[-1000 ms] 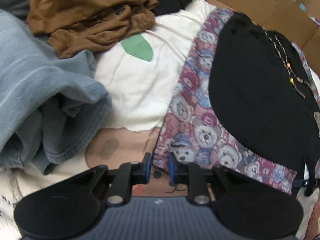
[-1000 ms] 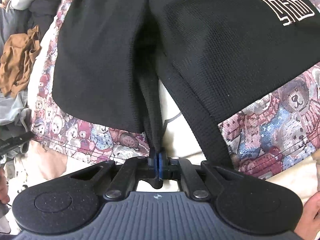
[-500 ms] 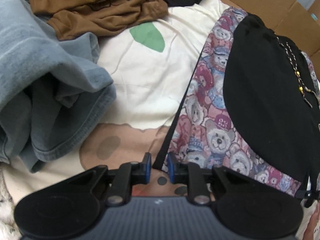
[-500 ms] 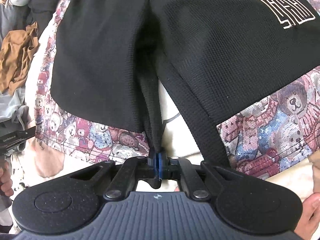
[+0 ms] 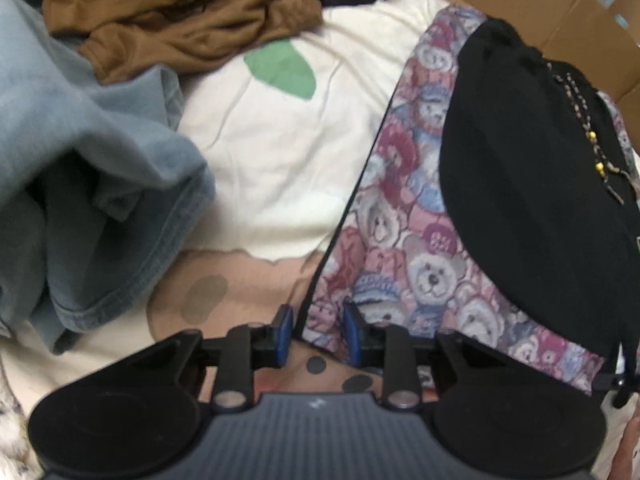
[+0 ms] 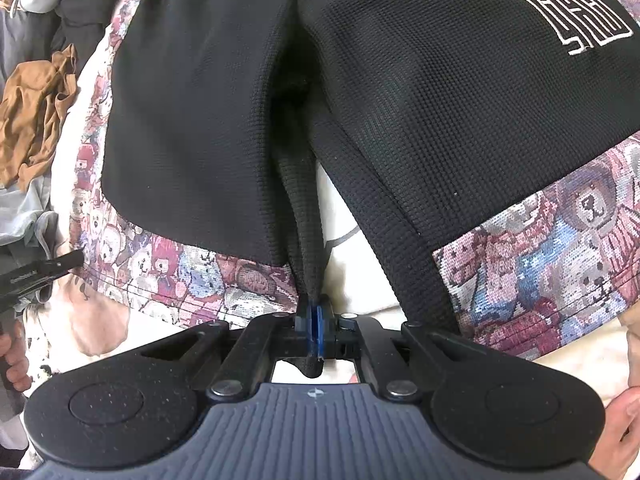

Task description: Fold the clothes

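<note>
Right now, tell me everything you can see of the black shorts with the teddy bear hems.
The shorts are black waffle-textured knit with woven teddy-bear panels at both leg hems and down one side, and a white outlined logo on one leg. A beaded drawcord lies at the waist. They lie spread flat on a cream printed bedsheet. The right gripper pinches the crotch seam, jaws shut on it. The left gripper straddles one leg's hem corner, its jaws opening, not pressing.

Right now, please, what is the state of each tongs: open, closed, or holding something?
Left tongs: opening, around the corner of the teddy-bear hem, not pressing it.
Right tongs: closed on the black shorts.
</note>
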Tool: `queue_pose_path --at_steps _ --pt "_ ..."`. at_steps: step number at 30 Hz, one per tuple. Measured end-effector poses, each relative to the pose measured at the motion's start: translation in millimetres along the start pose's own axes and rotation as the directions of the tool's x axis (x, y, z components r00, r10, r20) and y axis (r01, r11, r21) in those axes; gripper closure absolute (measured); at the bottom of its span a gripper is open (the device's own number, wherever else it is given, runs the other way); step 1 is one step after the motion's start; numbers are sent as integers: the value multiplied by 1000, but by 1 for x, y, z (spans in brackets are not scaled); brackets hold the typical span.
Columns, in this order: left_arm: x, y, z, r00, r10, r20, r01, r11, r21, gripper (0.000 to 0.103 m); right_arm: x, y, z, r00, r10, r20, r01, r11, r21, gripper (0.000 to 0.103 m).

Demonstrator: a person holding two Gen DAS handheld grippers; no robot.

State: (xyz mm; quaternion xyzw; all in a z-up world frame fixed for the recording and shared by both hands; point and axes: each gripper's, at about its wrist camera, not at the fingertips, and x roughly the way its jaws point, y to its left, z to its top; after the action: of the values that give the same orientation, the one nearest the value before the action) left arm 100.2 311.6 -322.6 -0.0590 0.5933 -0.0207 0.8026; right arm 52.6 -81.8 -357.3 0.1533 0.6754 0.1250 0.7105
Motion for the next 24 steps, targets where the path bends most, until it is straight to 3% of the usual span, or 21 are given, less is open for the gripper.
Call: queue_pose_path --at_steps 13,24 --pt "-24 14 5 1000 -7 31 8 999 -46 74 2 -2 1 1000 7 -6 -6 1000 3 99" --pt "-4 10 1 1000 -2 9 2 1000 -15 78 4 -4 -1 1000 10 -6 -10 1000 2 98"
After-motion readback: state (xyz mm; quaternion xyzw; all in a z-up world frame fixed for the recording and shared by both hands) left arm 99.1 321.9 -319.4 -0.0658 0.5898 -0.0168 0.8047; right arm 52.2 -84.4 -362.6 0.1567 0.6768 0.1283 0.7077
